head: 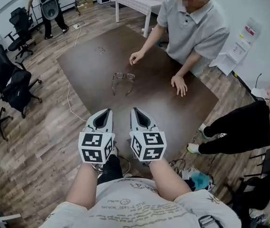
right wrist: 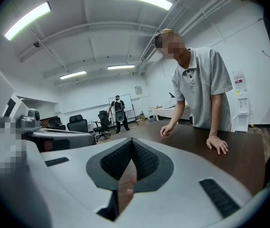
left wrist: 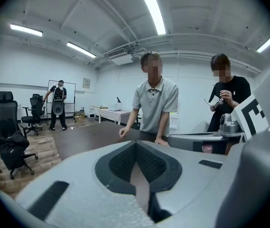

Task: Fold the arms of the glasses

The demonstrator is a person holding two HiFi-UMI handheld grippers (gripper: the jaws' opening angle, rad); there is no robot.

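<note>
First, carry left claw (head: 109, 110) and right claw (head: 133, 109), both pressed together and empty, out to the open glasses (head: 123, 76) on the surface (head: 172, 108), then fold each arm (head: 130, 87) gently inward.

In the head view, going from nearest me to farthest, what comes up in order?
Left gripper and right gripper side by side → glasses → person in grey polo shirt → white table.

Thin dark-framed glasses (head: 123, 81) on the brown table (head: 172, 108), arms seemingly unfolded, lenses toward the far side.
</note>
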